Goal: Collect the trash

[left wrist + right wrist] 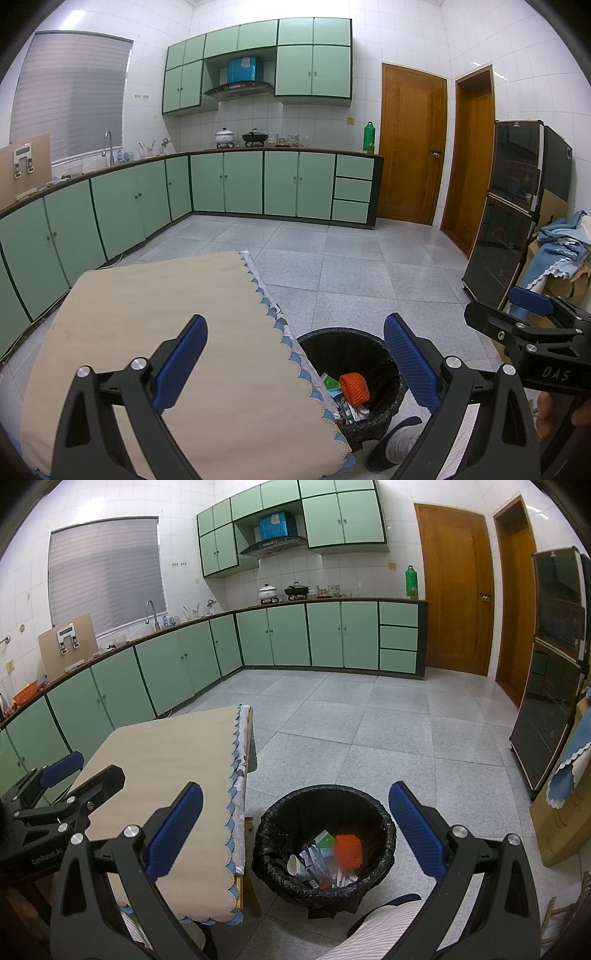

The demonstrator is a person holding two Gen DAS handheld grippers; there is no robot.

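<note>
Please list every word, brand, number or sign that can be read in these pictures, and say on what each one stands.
"DAS": on the black body of the right hand-held gripper, in the left wrist view.
"GenRobot.A": on the black body of the left hand-held gripper, in the right wrist view; the end is cut off.
Packets in the bin: print too blurred to read.
Blue box above the hood: label too small to read.

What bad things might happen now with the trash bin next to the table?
1. The trash bin stands on the floor close beside the table, near the person's foot; a bump might tip it.
2. The orange foam net lies on top of the pile and could roll out if that happens.
3. Both the left gripper and right gripper are open and empty, and close together, so they might knock.
</note>
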